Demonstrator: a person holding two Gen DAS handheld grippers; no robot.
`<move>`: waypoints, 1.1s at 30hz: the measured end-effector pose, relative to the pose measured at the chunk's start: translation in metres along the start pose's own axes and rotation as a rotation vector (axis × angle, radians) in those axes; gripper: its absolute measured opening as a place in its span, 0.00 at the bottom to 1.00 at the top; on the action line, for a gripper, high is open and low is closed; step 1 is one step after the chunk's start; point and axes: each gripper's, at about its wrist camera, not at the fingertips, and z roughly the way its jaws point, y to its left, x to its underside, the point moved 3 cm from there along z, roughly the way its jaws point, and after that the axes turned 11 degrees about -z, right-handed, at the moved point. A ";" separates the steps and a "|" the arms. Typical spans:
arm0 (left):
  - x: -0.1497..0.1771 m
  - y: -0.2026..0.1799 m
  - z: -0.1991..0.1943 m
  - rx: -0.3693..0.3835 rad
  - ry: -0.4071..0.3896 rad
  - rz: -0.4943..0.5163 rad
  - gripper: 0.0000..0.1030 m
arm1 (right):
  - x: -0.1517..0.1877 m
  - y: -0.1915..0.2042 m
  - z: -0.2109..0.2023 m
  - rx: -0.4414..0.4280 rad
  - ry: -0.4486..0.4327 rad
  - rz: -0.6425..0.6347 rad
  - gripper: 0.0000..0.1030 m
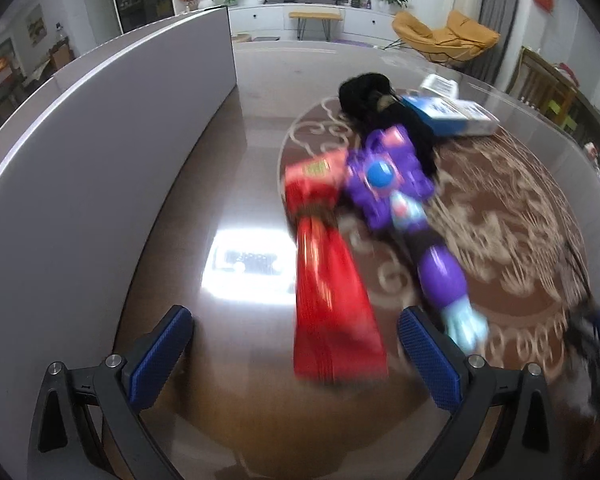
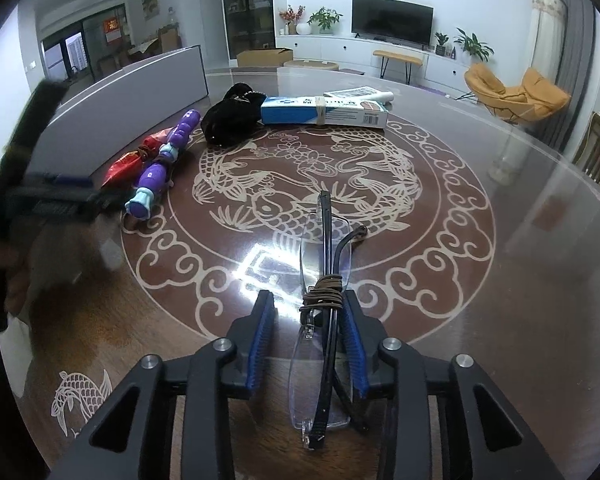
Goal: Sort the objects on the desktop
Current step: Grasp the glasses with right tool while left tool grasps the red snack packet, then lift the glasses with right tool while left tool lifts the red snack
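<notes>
Folded eyeglasses (image 2: 324, 320) are seen lower centre between the spread right hand-held gripper (image 2: 309, 344); the left hand-held gripper (image 1: 296, 356) is spread around a red packet (image 1: 332, 304).

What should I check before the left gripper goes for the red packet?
1. Left gripper open: ok, jaws spread wide.
2. Red packet between the fingers: ok, its near end lies in the gap.
3. Purple toy apart from packet: not ok, it lies against the packet's far end.
4. Left wrist view sharp: not ok, motion blur.
5. Right gripper grip on folded glasses: cannot tell; they lie between its fingers, contact unclear.
6. Black cloth and blue box away from packet: ok.
</notes>
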 end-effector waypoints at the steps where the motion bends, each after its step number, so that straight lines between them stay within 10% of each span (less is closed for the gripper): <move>1: -0.006 -0.002 0.004 -0.002 0.000 -0.002 1.00 | 0.000 -0.001 -0.001 0.000 0.000 0.003 0.35; 3: -0.014 -0.005 0.007 0.004 -0.012 0.007 0.91 | 0.000 -0.002 0.000 0.000 -0.001 0.008 0.35; 7: -0.012 -0.017 -0.005 0.064 -0.059 0.105 0.25 | 0.000 -0.003 -0.001 0.001 0.000 0.009 0.35; 13: 0.051 -0.007 -0.044 0.116 -0.082 0.122 0.22 | 0.000 -0.003 -0.001 0.018 0.004 0.006 0.35; 17: 0.080 -0.002 -0.060 0.065 -0.100 0.077 0.47 | 0.000 -0.003 0.000 0.019 0.005 0.004 0.37; 19: 0.079 -0.003 -0.055 0.038 -0.078 0.077 0.98 | 0.000 -0.001 0.001 0.034 0.011 -0.008 0.55; 20: 0.079 -0.003 -0.051 0.030 -0.077 0.082 0.99 | 0.000 -0.001 0.002 0.040 0.017 -0.009 0.68; 33: 0.075 0.001 -0.042 0.049 -0.060 0.058 1.00 | 0.002 -0.005 0.006 0.048 0.042 0.015 0.84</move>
